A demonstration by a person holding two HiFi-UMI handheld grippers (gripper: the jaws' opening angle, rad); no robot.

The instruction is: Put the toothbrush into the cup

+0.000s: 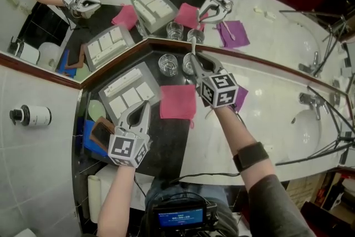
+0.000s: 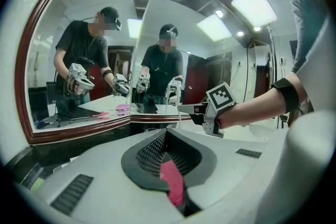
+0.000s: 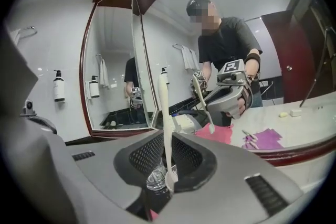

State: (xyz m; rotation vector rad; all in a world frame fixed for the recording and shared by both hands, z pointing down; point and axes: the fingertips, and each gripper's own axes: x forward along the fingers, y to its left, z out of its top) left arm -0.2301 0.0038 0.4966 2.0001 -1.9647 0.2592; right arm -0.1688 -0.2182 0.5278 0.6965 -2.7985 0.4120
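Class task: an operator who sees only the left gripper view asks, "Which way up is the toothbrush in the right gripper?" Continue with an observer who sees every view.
Observer: Bristles down; the right gripper clamps the toothbrush upright.
Operator: Where are the cups?
Observer: A glass cup and a second cup stand side by side ahead of that gripper.
Operator: Is the brush inside one?
Observer: Its head hangs close beside the glass cup; whether inside the second cup, I cannot tell.

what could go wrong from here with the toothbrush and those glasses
The toothbrush in the right gripper hangs over two glasses standing close together: its lower end might clip a rim and tip one. It is pinched on a thin handle, so it might swivel or slip.
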